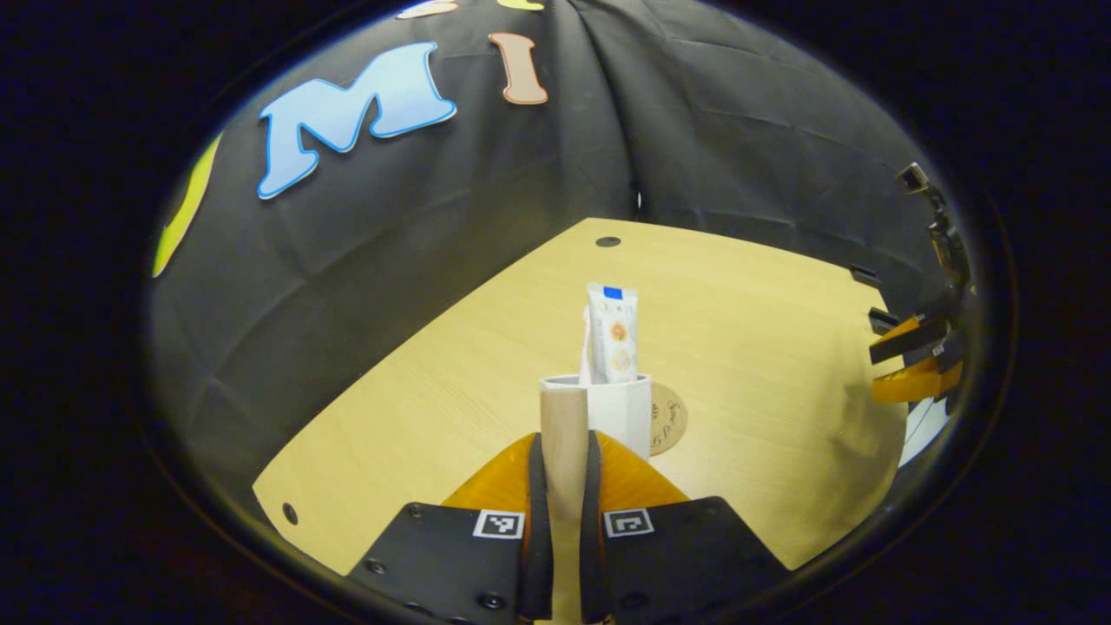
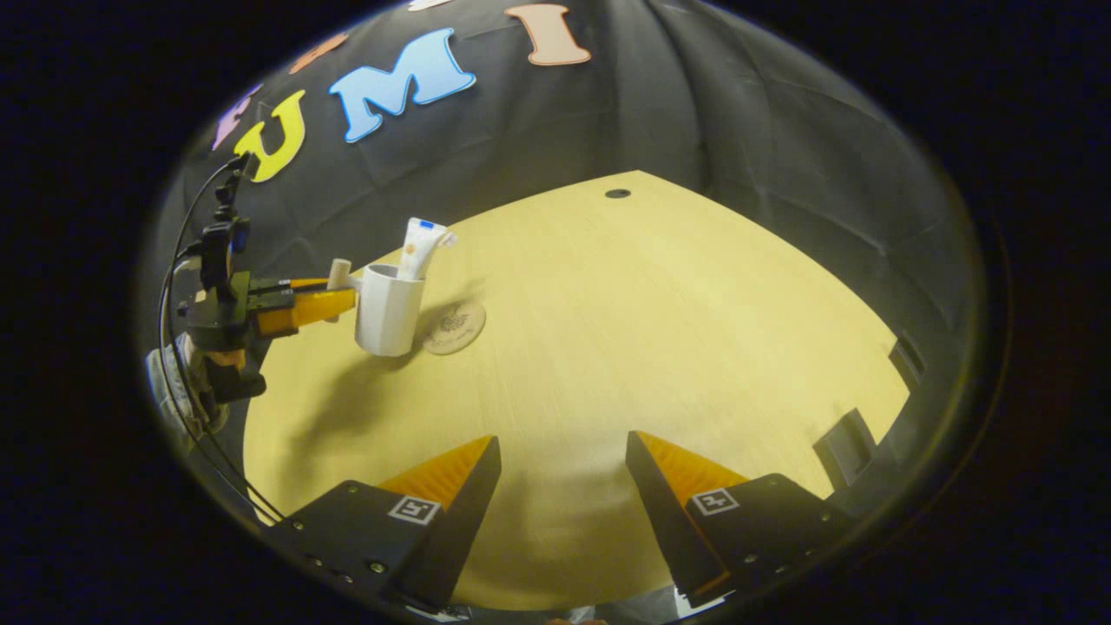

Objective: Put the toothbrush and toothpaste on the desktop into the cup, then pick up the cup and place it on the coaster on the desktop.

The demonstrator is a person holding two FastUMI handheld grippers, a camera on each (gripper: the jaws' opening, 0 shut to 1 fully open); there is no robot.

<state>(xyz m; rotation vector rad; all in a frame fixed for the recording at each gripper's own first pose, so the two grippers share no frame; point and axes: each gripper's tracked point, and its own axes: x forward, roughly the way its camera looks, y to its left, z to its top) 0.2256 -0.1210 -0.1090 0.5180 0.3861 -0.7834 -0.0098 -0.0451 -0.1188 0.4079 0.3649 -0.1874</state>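
A white cup point(image 1: 623, 408) stands close in the left gripper view, with a pale cylindrical handle point(image 1: 564, 425) on its near side. My left gripper point(image 1: 564, 438) is shut on that handle. A white toothpaste tube point(image 1: 613, 334) sticks up out of the cup, and a toothbrush point(image 1: 586, 343) stands beside it. The round coaster point(image 1: 670, 418) lies just behind the cup to the right. In the right gripper view the cup point(image 2: 388, 310) tilts slightly beside the coaster point(image 2: 454, 327); whether it touches the desk I cannot tell. My right gripper point(image 2: 562, 451) hangs open over bare desktop.
The wooden desktop point(image 2: 660, 330) has a dark cable hole point(image 2: 618, 194) at its far side. Black clips point(image 2: 846, 443) sit on its right edge. A hand and cables point(image 2: 204, 347) trail behind the left gripper at the desk's left edge.
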